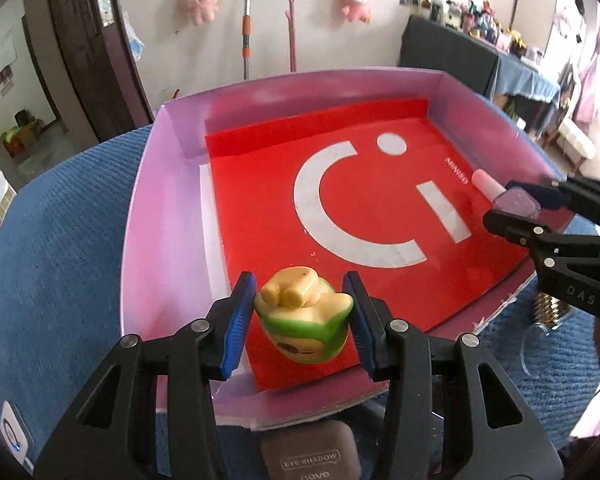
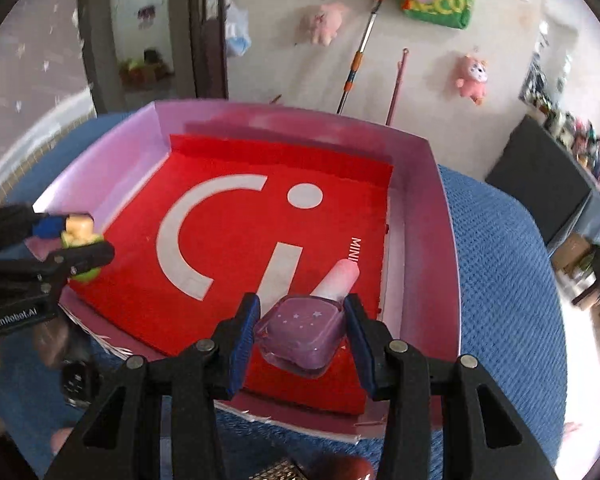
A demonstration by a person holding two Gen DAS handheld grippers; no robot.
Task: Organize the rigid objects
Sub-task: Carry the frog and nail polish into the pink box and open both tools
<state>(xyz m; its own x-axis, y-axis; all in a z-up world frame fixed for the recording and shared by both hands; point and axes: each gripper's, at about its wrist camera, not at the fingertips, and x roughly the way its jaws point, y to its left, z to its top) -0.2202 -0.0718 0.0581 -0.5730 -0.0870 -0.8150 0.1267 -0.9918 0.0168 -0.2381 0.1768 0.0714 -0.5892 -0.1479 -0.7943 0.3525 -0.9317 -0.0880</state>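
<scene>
A yellow and green toy figure (image 1: 304, 316) hangs upside down over the near left corner of the pink box (image 1: 168, 184), with my left gripper (image 1: 302, 316) shut on it. The box floor is lined with a red sheet (image 1: 268, 200) bearing a white logo. My right gripper (image 2: 300, 332) is shut on a purple nail polish bottle (image 2: 304, 332) with a pale pink cap (image 2: 340, 276), held over the box's near right corner. The right gripper (image 1: 518, 206) shows at the right edge of the left wrist view, and the left gripper (image 2: 82, 240) at the left edge of the right wrist view.
The box (image 2: 424, 280) rests on a blue knitted cover (image 1: 60, 248). A grey eye shadow case (image 1: 310, 456) lies just before the box. A clear glass item (image 1: 548, 332) sits to its right. Plush toys (image 1: 356, 2) and poles hang on the far wall.
</scene>
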